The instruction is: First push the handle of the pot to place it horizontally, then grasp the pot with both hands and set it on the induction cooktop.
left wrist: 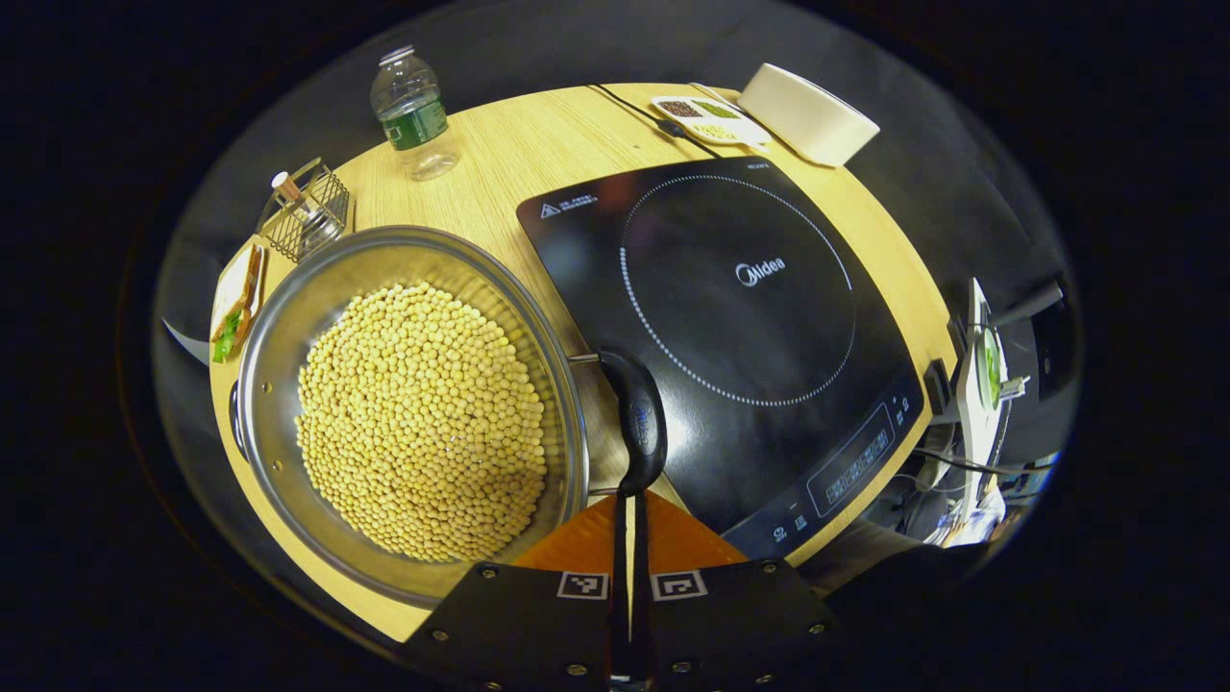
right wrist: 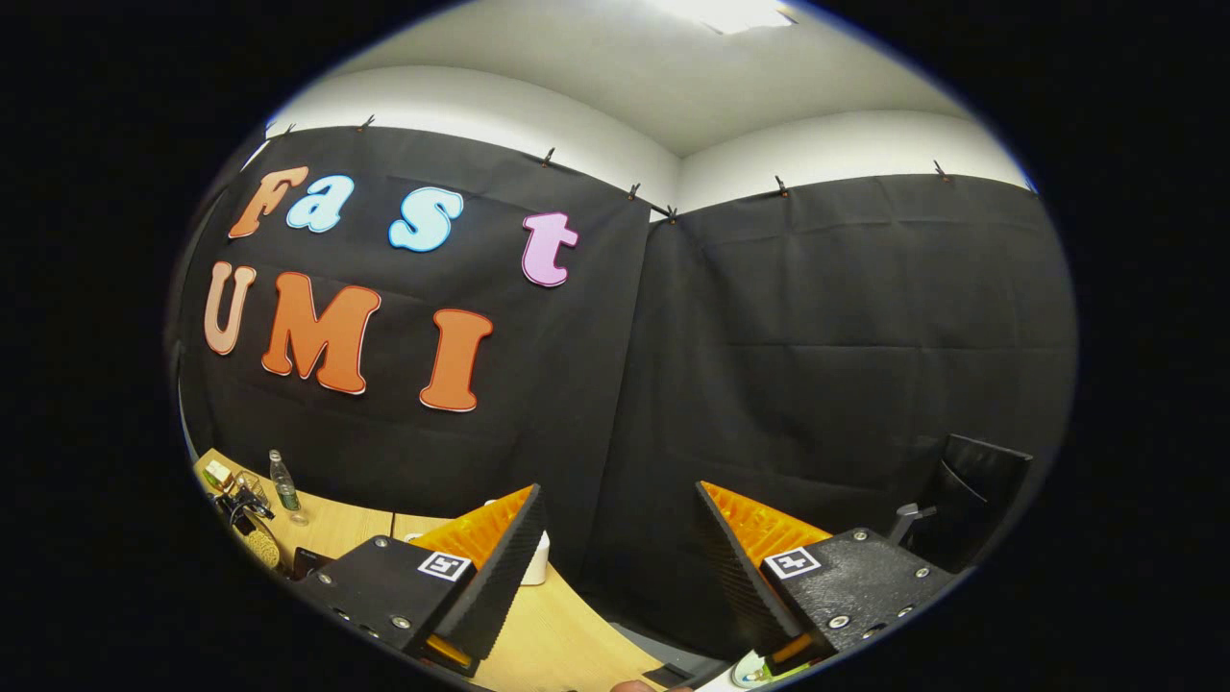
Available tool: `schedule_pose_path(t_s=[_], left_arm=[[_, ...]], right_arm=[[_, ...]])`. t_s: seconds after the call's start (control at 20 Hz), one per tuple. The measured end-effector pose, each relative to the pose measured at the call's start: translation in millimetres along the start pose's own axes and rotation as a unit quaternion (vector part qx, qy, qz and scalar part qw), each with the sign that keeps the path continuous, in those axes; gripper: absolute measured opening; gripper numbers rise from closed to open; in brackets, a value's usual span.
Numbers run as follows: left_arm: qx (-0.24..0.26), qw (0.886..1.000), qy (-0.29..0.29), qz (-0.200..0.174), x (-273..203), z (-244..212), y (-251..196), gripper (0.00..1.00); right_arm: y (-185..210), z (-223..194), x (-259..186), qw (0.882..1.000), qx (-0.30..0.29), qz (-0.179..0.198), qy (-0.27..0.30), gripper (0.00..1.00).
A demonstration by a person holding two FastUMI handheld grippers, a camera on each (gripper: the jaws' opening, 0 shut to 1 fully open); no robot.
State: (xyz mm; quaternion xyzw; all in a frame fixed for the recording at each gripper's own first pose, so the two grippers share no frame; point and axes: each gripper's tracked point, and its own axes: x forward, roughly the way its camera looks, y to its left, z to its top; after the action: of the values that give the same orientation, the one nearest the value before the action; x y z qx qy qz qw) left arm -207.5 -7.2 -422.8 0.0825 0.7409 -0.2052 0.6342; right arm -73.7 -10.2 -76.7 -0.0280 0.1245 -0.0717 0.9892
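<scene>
Two big things take up most of the left gripper view: the wooden table and, sitting on it right of centre, the black induction cooktop, bare on top, so the pot hasn't made it there yet. Left of centre we've got the pot, a wide steel one loaded with soybeans, parked right beside the cooktop's left edge, which we'd guess is to keep the carry short. Its black handle sticks out on the cooktop side, lower centre of the frame, overlapping the cooktop's edge. Our left gripper comes up from the bottom centre with its fingers pressed together into one narrow blade, tip right at the handle's near end. Looks like touching, and that closed shape makes sense for pushing rather than grabbing. Over in the right gripper view, our right gripper is spread wide with nothing between the pads, aimed up at the booth wall, with the table down in the lower left; we figure it's just waiting for the two-handed lift. Smaller stuff along the top of the left gripper view: a white bowl, water bottle and wire basket.
</scene>
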Motion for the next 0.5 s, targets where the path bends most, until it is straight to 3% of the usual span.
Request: schedule_pose_path(t_s=[0.5], left_arm=[[-0.055,0.998,-0.034,0.013,14.9,30.0,4.2,0.02]], right_arm=[[14.0,-7.0,-2.3,1.000,-0.005,0.016,0.009,0.95]])
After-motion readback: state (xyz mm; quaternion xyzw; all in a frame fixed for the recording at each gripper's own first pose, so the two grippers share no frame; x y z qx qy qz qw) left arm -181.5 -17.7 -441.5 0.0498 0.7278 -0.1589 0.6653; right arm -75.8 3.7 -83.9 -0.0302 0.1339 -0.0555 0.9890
